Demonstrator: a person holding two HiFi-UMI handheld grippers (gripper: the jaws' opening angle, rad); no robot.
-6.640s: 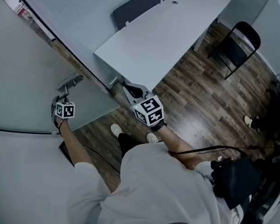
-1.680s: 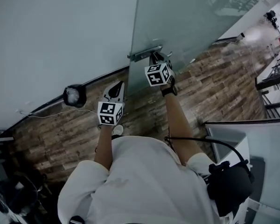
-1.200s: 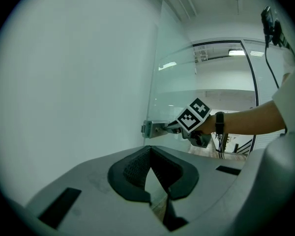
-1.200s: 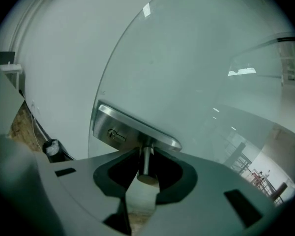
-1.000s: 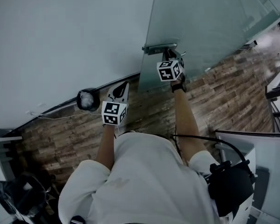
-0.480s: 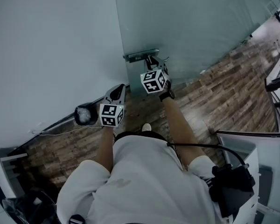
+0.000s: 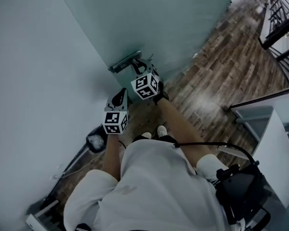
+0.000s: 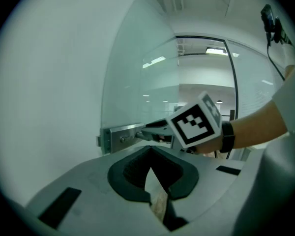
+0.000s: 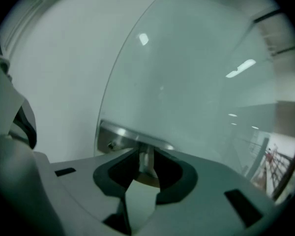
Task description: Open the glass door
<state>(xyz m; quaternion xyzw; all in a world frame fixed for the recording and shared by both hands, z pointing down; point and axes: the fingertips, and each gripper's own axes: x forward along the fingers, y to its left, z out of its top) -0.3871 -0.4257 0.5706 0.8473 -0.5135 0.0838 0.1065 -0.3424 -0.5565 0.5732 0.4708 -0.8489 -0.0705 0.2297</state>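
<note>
Two tongs, one busy. Straight ahead of the person stands the glass door, its edge beside the white wall, with the metal handle at that edge. The right tongs are clamped on the handle; the right gripper view shows its stem between the jaws. The left tongs are pressed together, empty, hovering just below. Step, I'd say: swinging the door by the handle. Next calls for a steady arc, no slipping off. The hinges are out of frame, the opening angle is hard to judge, and the latch is not discernible.
</note>
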